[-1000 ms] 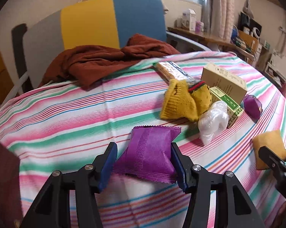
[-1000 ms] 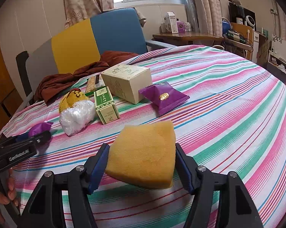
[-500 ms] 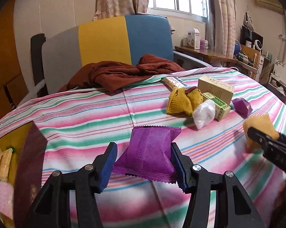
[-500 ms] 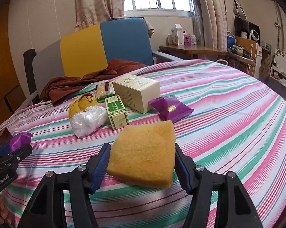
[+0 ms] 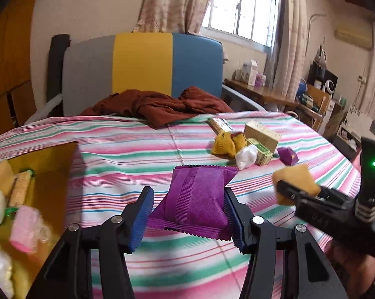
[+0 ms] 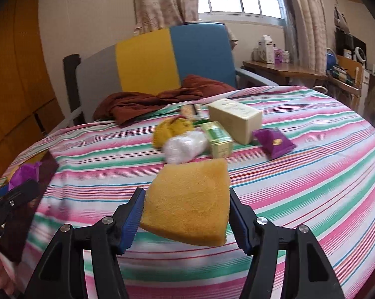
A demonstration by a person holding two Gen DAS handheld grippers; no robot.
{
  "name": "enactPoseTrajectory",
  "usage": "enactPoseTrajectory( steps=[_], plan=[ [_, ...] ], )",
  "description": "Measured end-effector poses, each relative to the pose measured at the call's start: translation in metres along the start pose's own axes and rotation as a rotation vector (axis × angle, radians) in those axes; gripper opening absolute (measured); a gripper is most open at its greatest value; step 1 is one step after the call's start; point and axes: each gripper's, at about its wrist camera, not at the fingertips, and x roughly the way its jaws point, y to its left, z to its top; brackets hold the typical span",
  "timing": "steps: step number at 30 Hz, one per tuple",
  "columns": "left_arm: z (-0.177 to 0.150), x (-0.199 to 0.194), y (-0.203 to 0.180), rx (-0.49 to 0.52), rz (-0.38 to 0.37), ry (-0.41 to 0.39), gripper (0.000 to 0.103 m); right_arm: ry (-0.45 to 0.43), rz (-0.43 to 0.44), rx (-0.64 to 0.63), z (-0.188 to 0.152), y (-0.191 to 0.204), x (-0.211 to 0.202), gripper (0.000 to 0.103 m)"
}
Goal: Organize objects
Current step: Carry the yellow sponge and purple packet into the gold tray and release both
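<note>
Purple packet (image 5: pixel 197 196) pinched in our left gripper's (image 5: pixel 188 215) jaws, yellow sponge (image 6: pixel 187 199) in our right gripper's (image 6: pixel 186 219); both ride above the table (image 5: pixel 127 154), bound, we judge, for the box (image 5: pixel 48 164) at left; release next.

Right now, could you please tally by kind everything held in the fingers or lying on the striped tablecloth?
Purple packets: 2, held packet and lying packet
Boxes: 2, cream box and green box
Yellow sponge: 1
Yellow knit item: 1
White plastic bundle: 1
Wrapped bar: 1
Brown cloth: 1
Total: 9
</note>
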Motion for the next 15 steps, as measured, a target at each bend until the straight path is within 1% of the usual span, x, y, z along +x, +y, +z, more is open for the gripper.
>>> enactPoseTrajectory(
  steps=[2, 6, 11, 14, 15],
  plan=[
    [0.002, -0.014, 0.012, -0.021, -0.005, -0.013, 0.057, 0.007, 0.049, -0.016, -0.001, 0.020, -0.004, 0.064],
    [0.004, -0.037, 0.044, -0.062, 0.024, -0.032, 0.057, 0.021, 0.155, -0.068, -0.001, 0.062, -0.012, 0.064],
    [0.003, -0.063, 0.093, -0.128, 0.098, -0.039, 0.057, 0.033, 0.295, -0.151, -0.001, 0.121, -0.026, 0.064],
    [0.001, -0.078, 0.123, -0.146, 0.156, -0.039, 0.057, 0.041, 0.378, -0.218, -0.002, 0.159, -0.036, 0.064],
    [-0.001, -0.084, 0.134, -0.153, 0.187, -0.039, 0.057, 0.049, 0.407, -0.242, -0.003, 0.171, -0.038, 0.064]
  ],
)
